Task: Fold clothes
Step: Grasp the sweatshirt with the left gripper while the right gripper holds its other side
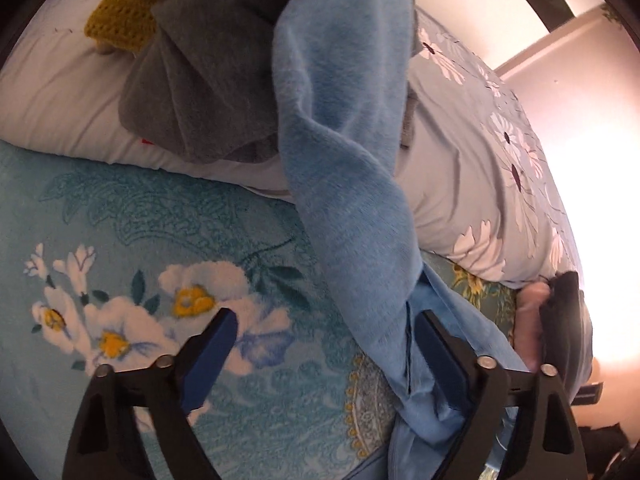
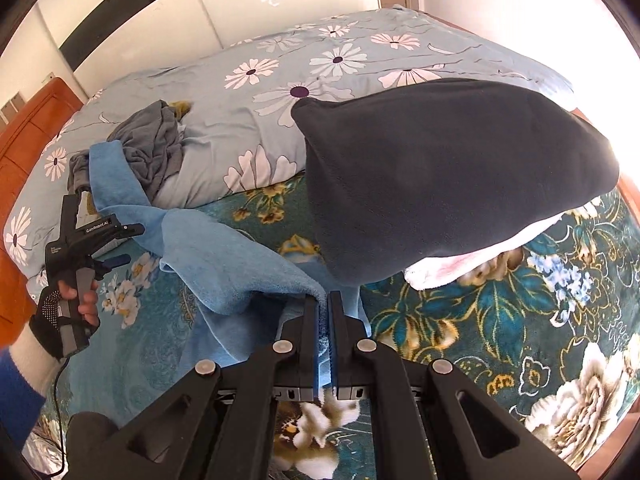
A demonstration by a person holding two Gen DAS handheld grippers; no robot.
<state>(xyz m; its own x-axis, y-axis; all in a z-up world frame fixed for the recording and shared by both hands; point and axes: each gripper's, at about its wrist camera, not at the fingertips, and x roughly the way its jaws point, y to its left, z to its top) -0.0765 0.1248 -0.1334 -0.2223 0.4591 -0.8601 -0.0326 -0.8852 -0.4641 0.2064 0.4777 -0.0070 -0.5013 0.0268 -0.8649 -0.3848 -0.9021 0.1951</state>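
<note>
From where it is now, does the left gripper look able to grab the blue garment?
Probably yes: the left gripper is open, and the blue garment hangs right between its jaws with nothing in front, while the right gripper pinches another edge.

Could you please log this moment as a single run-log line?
right gripper: shut on blue garment | left gripper: open, empty | grey clothes: heaped on duvet | fold: not yet made

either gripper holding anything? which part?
Right gripper is shut on the blue garment, pinching an edge fold. Left gripper is open, holding nothing.
</note>
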